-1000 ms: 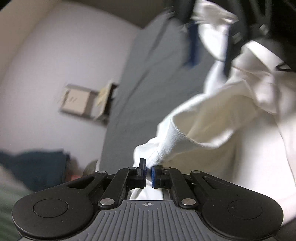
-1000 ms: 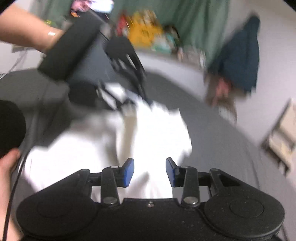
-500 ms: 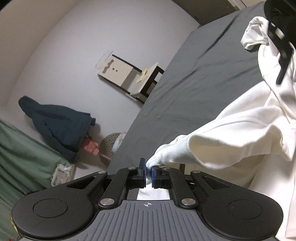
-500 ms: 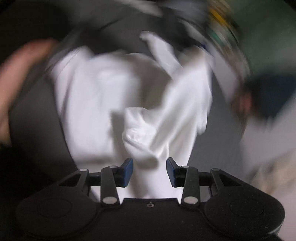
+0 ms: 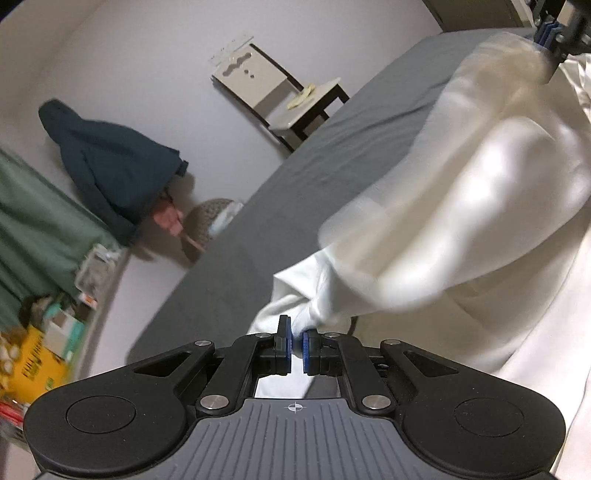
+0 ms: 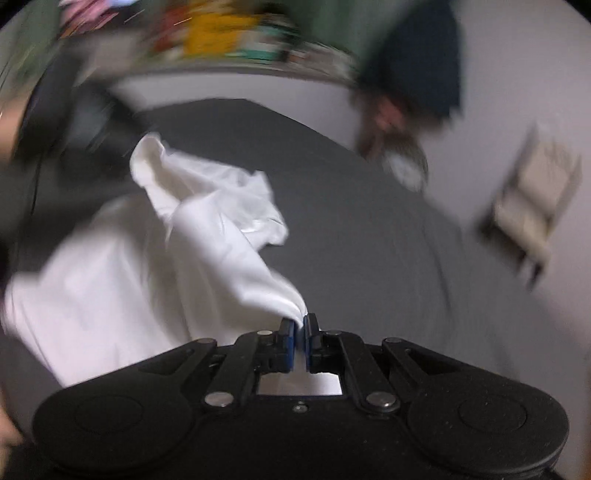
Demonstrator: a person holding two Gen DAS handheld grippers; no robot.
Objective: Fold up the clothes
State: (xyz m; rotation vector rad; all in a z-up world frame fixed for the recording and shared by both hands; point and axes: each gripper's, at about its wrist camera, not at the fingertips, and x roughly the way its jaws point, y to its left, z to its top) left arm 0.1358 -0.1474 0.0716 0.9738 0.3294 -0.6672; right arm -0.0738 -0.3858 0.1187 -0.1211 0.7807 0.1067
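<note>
A white long-sleeved garment (image 5: 480,206) hangs blurred above the grey bed sheet (image 5: 332,155). My left gripper (image 5: 296,338) is shut on a cuff or edge of it. My right gripper (image 6: 302,328) is shut on a pinched fold of the same white garment (image 6: 155,258), which stretches away to the left over the bed (image 6: 351,206). The right gripper also shows at the top right of the left wrist view (image 5: 552,31), holding the cloth's far end. The other gripper is a dark blur at the left of the right wrist view (image 6: 85,118).
A chair (image 5: 280,96) stands by the wall beside the bed. A dark blue jacket (image 5: 110,162) hangs on the wall above a woven basket (image 5: 214,221). A green curtain (image 5: 29,229) and clutter with a yellow box (image 5: 33,362) lie at the left.
My right gripper was open over the garment and has now shut on a fold of it. The left gripper stays shut on its end. The cloth has lifted between the two.
</note>
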